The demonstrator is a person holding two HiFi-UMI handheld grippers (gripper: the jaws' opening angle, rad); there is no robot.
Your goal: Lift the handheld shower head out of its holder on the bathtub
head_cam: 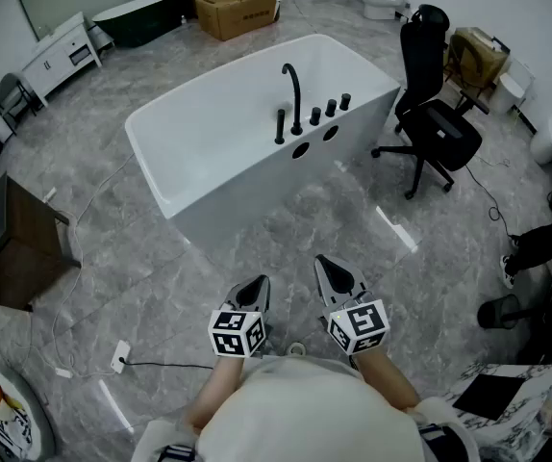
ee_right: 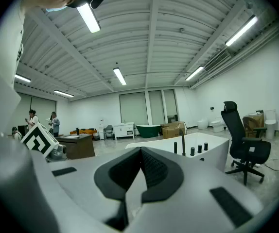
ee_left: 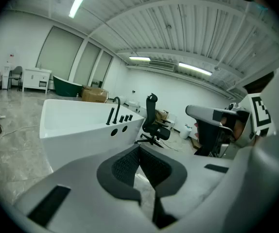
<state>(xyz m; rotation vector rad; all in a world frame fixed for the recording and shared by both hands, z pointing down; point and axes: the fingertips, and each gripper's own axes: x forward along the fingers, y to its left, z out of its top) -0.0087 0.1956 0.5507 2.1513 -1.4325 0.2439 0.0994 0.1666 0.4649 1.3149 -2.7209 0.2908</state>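
Head view: white rectangular bathtub (head_cam: 209,152) in upper centre of frame. Slim black handheld shower head (head_cam: 280,126) stands upright in its holder on the tub's near rim, beside the curved black spout (head_cam: 293,89). Left hand-held gripper (head_cam: 257,287) and right hand-held gripper (head_cam: 329,269) sit at lower centre, well apart from the tub.

Left gripper view: jaws closed, nothing between them; shower head (ee_left: 111,116) left of centre.

Right gripper view: jaws closed, empty; shower head (ee_right: 175,147) right of centre.
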